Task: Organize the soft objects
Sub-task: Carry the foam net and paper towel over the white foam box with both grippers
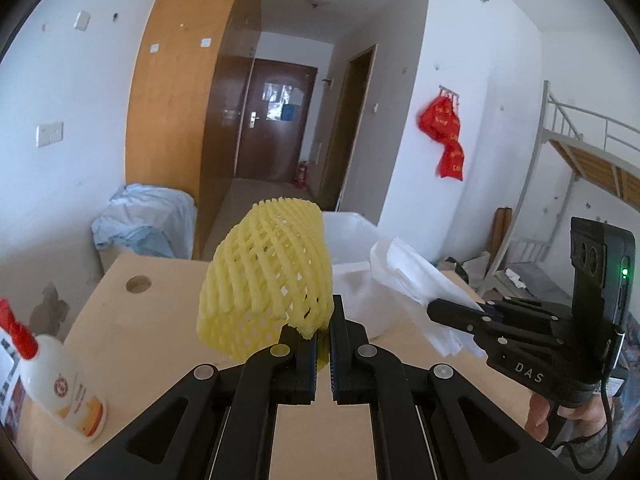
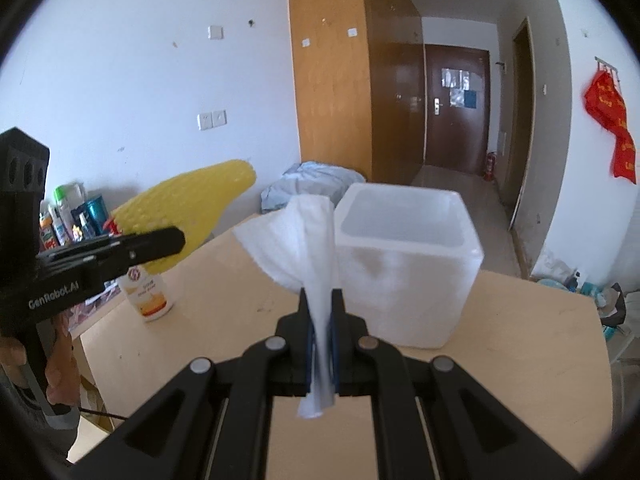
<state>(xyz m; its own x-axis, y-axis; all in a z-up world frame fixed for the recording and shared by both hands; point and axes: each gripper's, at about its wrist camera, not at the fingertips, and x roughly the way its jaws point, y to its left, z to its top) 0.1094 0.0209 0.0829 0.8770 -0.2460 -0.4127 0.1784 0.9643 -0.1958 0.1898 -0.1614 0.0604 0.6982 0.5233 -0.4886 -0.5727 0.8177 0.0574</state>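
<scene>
My left gripper (image 1: pixel 323 320) is shut on the lower edge of a yellow foam net sleeve (image 1: pixel 268 276), which stands up above the jaws over the wooden table (image 1: pixel 132 336). From the right wrist view the same sleeve (image 2: pixel 188 220) shows at the left, held by the left gripper (image 2: pixel 176 240). My right gripper (image 2: pixel 320 304) is shut on a white tissue (image 2: pixel 300 236) that fans out above the jaws and hangs below them. In the left wrist view the right gripper (image 1: pixel 440 308) holds that tissue (image 1: pixel 408 272) at the right. A white foam box (image 2: pixel 408 268) stands open just behind the tissue.
A white bottle with a red cap (image 1: pixel 60 380) lies at the table's left edge. The tabletop has a round hole (image 1: pixel 138 284). Several bottles (image 2: pixel 72 216) stand by the left wall. A bundle of pale blue cloth (image 1: pixel 148 220) sits behind the table. A bunk bed frame (image 1: pixel 580 152) is at the right.
</scene>
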